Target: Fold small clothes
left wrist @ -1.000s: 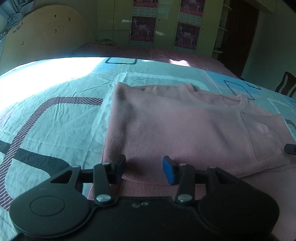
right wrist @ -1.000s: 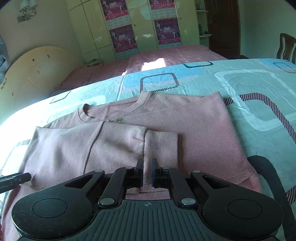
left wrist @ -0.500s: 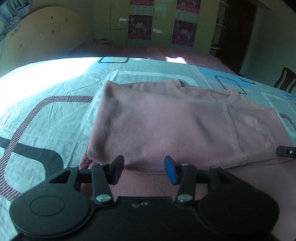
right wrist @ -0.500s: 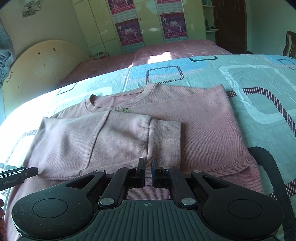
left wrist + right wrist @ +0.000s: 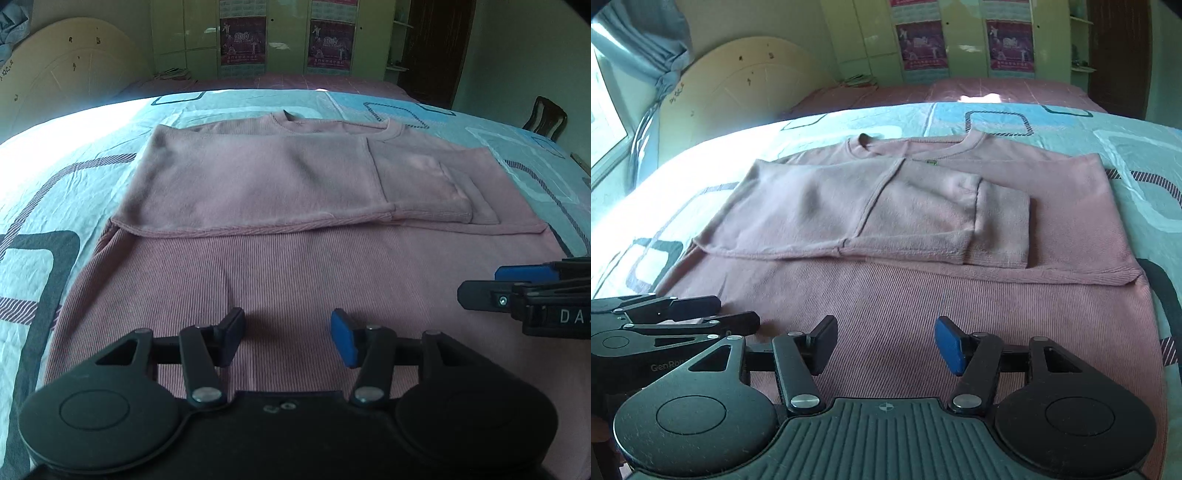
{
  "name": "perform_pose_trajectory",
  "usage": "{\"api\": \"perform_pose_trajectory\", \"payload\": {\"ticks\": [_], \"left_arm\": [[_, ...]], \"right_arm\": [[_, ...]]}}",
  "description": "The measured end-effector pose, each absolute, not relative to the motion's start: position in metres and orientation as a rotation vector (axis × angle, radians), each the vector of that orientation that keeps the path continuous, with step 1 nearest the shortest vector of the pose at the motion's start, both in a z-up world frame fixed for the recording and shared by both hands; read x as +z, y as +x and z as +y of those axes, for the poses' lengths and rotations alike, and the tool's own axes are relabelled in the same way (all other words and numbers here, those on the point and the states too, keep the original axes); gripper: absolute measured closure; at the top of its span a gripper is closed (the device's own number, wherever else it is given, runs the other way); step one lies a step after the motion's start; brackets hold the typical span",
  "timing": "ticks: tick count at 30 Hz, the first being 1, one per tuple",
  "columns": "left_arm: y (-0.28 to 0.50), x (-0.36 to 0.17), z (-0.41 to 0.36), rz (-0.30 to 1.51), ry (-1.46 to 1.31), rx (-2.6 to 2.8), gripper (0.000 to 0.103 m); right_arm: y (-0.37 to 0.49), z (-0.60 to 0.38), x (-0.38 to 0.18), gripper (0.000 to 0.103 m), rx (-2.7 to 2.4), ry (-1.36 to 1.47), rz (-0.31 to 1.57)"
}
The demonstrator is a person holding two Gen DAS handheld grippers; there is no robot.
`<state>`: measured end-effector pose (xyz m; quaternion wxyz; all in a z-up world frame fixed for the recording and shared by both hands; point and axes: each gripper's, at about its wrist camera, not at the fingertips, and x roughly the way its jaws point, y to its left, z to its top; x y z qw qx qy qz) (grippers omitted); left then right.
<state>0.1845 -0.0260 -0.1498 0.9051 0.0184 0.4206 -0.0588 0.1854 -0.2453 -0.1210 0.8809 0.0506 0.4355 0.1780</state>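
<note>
A pink long-sleeved top (image 5: 295,266) lies flat on the bed, neckline at the far side. Both sleeves are folded across its chest (image 5: 258,184). It also shows in the right wrist view (image 5: 960,295), with the folded sleeve cuff (image 5: 1001,225) on top. My left gripper (image 5: 286,341) is open and empty, low over the near hem part of the top. My right gripper (image 5: 884,345) is open and empty over the same part, just right of the left one. Its fingers (image 5: 517,284) show at the right edge of the left wrist view.
The bed has a teal sheet with rounded-square patterns (image 5: 55,206). A second bed with a pink cover (image 5: 960,92) and a round headboard (image 5: 746,85) stand behind. Green wardrobes with posters (image 5: 288,37) line the back wall. A dark chair (image 5: 546,118) stands at the far right.
My right gripper has opened and let go of the sleeve cuff. Both grippers have pulled back toward the near hem, so more of the top shows in front of them.
</note>
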Motion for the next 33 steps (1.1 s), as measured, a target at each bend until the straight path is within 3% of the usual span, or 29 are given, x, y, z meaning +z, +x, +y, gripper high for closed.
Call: {"api": "perform_pose_trajectory", "payload": {"ticks": [8,14,21,33], "left_arm": [[0.149,-0.148,0.007,0.866,0.099,-0.052,0.047],[0.115,-0.134,0.007,0.857,0.055,-0.107,0.050],[0.077,-0.146,-0.005,0.850,0.091,-0.183,0.048],[0.048,-0.136,0.031,0.841,0.051,-0.178,0.048]], "right_arm": [[0.142,-0.279,-0.136,0.045,0.233,-0.052,0.906],[0.108,-0.277,-0.116,0.045,0.240,0.068,0.881],[0.075,-0.238,-0.121,0.045,0.246,0.018,0.915],[0.021,-0.283,-0.116,0.045,0.031,0.080,0.912]]}}
